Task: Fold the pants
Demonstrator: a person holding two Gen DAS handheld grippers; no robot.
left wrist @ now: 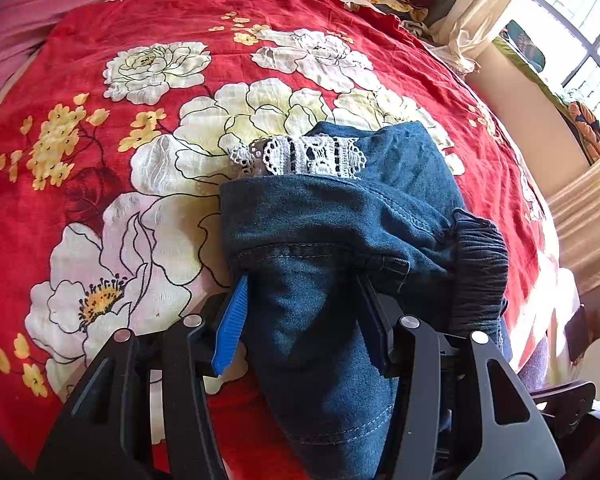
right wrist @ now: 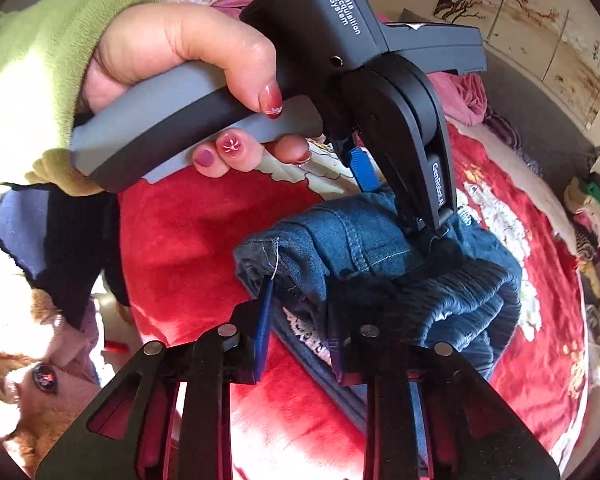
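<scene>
Dark blue denim pants (left wrist: 332, 216) with a white lace trim (left wrist: 312, 156) and a black elastic waistband (left wrist: 480, 264) lie bunched on a red floral bedspread (left wrist: 100, 160). My left gripper (left wrist: 300, 300) is closed on a thick fold of the denim, blue pads pressing both sides. In the right wrist view the pants (right wrist: 360, 240) hang folded between both grippers. My right gripper (right wrist: 300, 308) grips the near edge of the fabric. The left gripper's body (right wrist: 400, 100), held by a hand in a green sleeve, clamps the far side.
The red bedspread (right wrist: 188, 248) covers the bed. A pink blanket (left wrist: 40, 8) lies at the far left. Curtains and a window (left wrist: 572, 32) stand to the right. Piled clothes (right wrist: 592, 216) sit at the bed's far edge.
</scene>
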